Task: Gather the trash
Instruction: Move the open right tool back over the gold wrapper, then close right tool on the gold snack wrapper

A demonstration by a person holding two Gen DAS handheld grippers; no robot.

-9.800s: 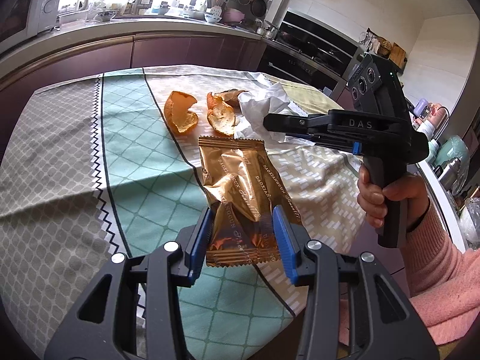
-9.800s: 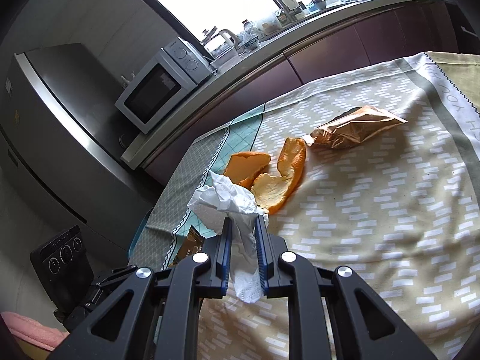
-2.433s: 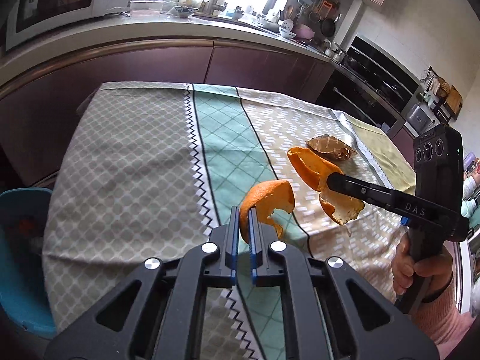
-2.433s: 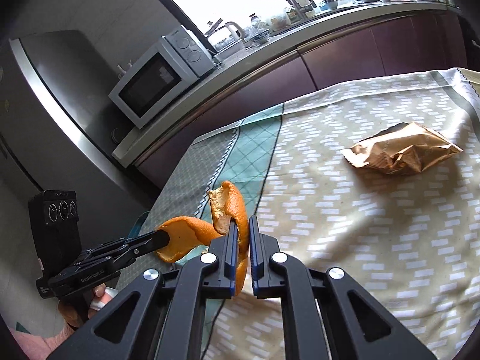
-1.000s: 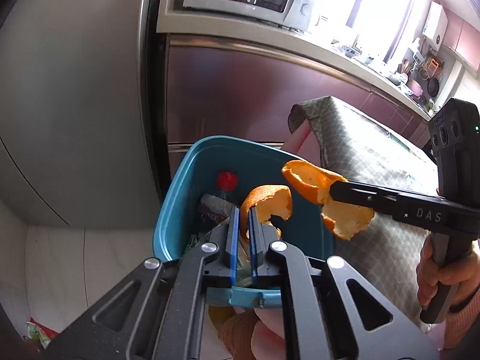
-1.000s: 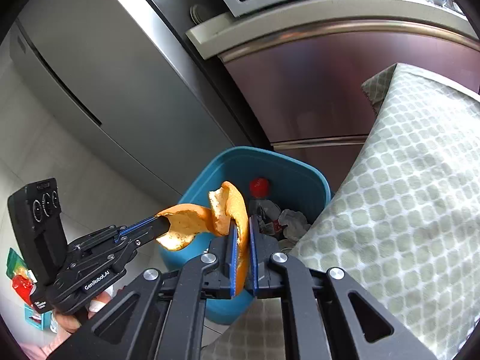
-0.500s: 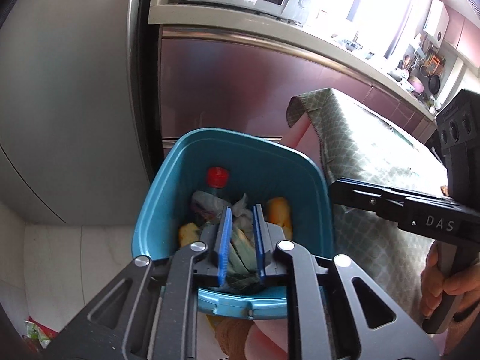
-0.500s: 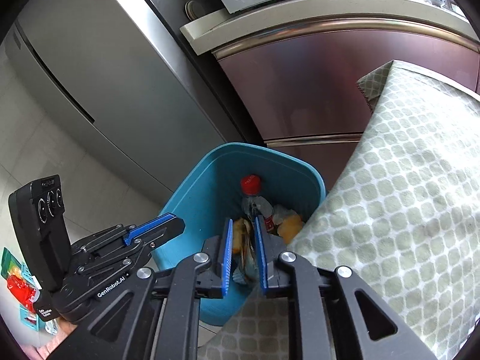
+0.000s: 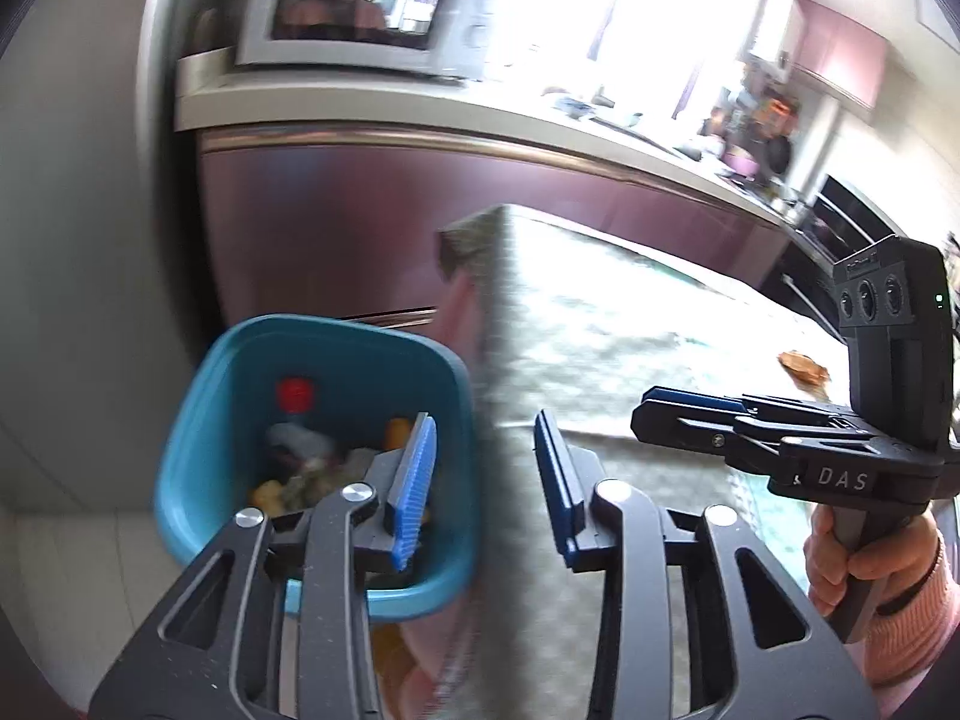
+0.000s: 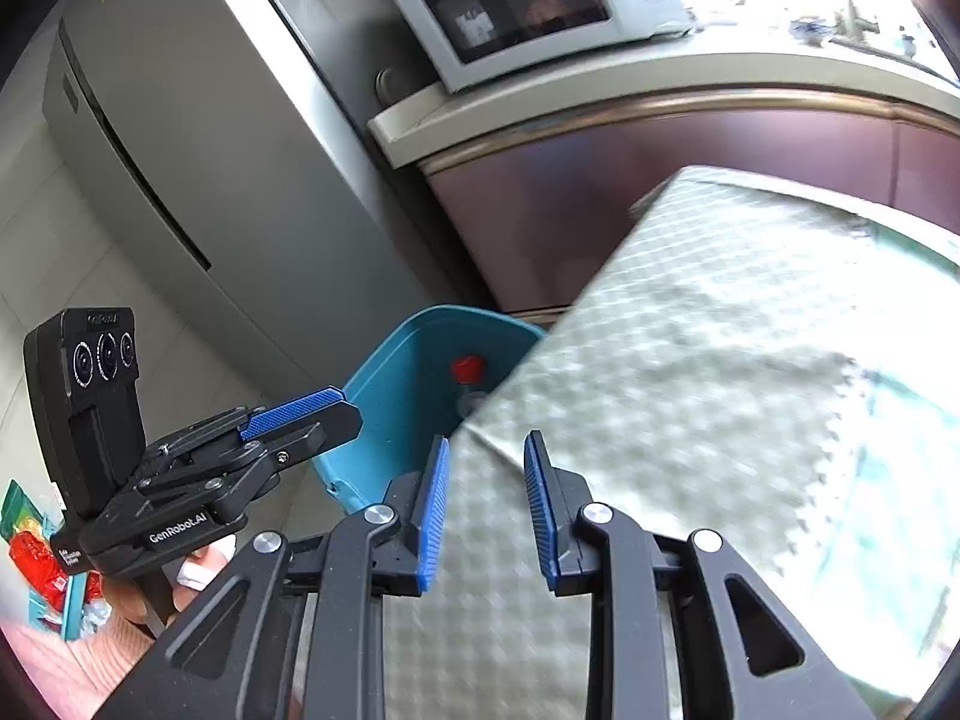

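A teal trash bin (image 9: 204,414) stands on the floor beside the table and also shows in the right wrist view (image 10: 390,384). It holds orange peels (image 9: 396,433), crumpled trash and a red-capped bottle (image 9: 295,393). My left gripper (image 9: 483,480) is open and empty, over the bin's right rim and the table edge. My right gripper (image 10: 483,501) is open and empty above the tablecloth corner. A golden snack wrapper (image 9: 804,365) lies far off on the table.
The table has a patterned cloth (image 10: 720,396) hanging over its corner. A steel fridge (image 10: 198,180) and maroon cabinets (image 9: 336,228) with a microwave (image 10: 540,6) stand behind the bin. Colourful packets (image 10: 30,552) lie on the floor at left.
Both grippers let go of their orange peels, which dropped into the bin. Both jaws have opened wider, and both grippers have swung from the bin toward the table.
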